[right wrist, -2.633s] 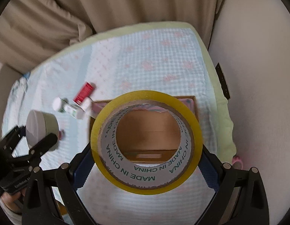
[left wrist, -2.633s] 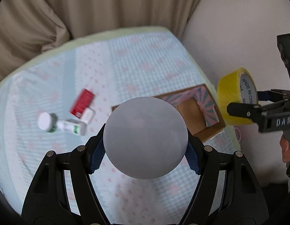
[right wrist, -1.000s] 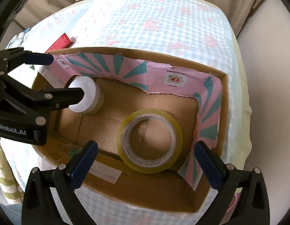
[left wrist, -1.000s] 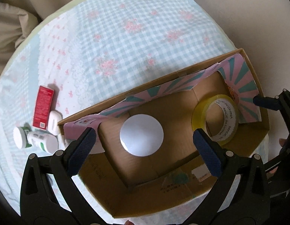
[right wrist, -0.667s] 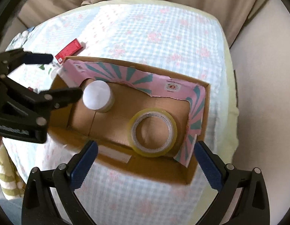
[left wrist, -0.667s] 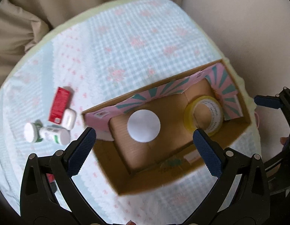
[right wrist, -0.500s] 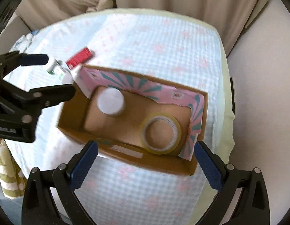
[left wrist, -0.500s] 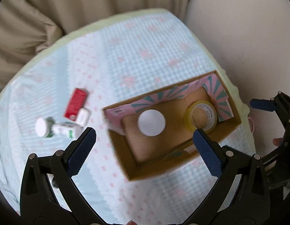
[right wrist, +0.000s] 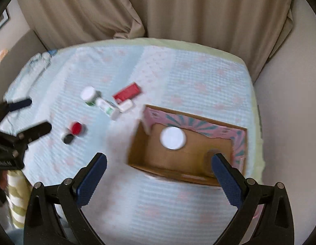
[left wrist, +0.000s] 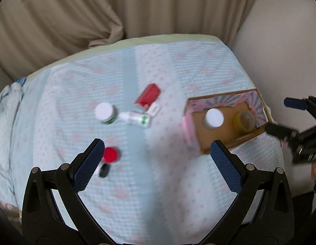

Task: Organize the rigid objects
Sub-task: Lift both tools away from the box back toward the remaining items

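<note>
Checked blue cloth covers the table. Both my claws, left gripper and right gripper, are spread wide, holding nothing. Left of the box sits a red-capped jar: probably light, hard, slick, so I'd pinch its sides.

Matt cardboard box, woven tablecloth

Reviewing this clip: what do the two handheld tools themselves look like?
Both look alike: the left tool and right tool have black angular frames with silver screws and ribbed blue pads on the fingers. White lettering marks the side of each body. No cables or sleeves show.
</note>
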Demonstrator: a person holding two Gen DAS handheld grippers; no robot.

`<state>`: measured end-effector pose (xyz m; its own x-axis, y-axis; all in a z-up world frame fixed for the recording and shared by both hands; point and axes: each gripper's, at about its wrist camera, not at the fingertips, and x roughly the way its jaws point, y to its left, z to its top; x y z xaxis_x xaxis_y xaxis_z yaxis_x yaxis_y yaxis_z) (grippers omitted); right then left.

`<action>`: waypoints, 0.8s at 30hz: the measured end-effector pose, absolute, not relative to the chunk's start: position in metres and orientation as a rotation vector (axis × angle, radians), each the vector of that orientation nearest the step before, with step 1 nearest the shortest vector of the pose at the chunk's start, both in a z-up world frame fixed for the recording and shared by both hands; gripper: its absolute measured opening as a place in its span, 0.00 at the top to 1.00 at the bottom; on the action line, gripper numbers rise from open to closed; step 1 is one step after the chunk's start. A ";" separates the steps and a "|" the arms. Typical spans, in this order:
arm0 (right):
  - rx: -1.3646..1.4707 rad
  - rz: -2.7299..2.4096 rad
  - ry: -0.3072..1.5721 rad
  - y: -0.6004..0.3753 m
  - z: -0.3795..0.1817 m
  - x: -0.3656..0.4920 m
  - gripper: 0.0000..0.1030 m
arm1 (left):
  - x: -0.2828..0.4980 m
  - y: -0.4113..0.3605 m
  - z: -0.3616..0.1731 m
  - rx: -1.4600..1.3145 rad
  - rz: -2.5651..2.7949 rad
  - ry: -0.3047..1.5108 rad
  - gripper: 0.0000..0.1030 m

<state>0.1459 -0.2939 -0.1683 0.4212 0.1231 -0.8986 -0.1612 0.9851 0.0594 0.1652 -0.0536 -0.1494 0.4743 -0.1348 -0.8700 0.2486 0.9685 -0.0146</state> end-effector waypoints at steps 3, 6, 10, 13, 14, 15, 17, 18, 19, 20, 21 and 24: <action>0.001 0.164 1.109 -0.262 -0.160 0.143 0.01 | 0.154 -0.009 -0.151 0.119 -0.230 1.057 0.00; 0.041 0.160 1.104 -0.231 -0.156 0.144 0.01 | 0.147 0.033 -0.157 0.109 -0.231 1.069 0.00; 0.084 0.130 1.108 -0.191 -0.161 0.155 0.01 | 0.149 0.075 -0.174 0.108 -0.259 1.092 0.00; 0.136 0.107 1.118 -0.171 -0.170 0.166 0.01 | 0.157 0.095 -0.193 0.123 -0.289 1.116 0.00; 0.161 0.097 1.120 -0.164 -0.174 0.171 0.01 | 0.162 0.101 -0.203 0.127 -0.303 1.128 0.00; 0.183 0.090 1.120 -0.158 -0.177 0.175 0.01 | 0.165 0.107 -0.211 0.132 -0.316 1.140 0.00; 0.224 0.071 1.119 -0.147 -0.187 0.187 0.01 | 0.175 0.114 -0.230 0.144 -0.338 1.166 0.00; 0.241 0.065 1.122 -0.143 -0.192 0.192 0.01 | 0.180 0.117 -0.239 0.149 -0.348 1.180 0.00; 0.268 0.058 1.130 -0.140 -0.201 0.201 0.01 | 0.184 0.119 -0.248 0.153 -0.354 1.191 0.00; 0.287 0.055 1.138 -0.136 -0.207 0.207 0.01 | 0.189 0.120 -0.258 0.157 -0.360 1.201 0.00; 0.310 0.050 1.147 -0.134 -0.214 0.213 0.01 | 0.196 0.122 -0.269 0.160 -0.366 1.214 0.00; 0.382 0.042 1.181 -0.133 -0.239 0.233 0.01 | 0.212 0.122 -0.296 0.144 -0.376 1.249 0.00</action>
<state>0.2334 -0.1331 -0.2386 0.3870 0.2304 -0.8928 0.1657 0.9351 0.3132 0.2117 0.1216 -0.2965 0.2648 -0.1989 -0.9436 0.3544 0.9301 -0.0966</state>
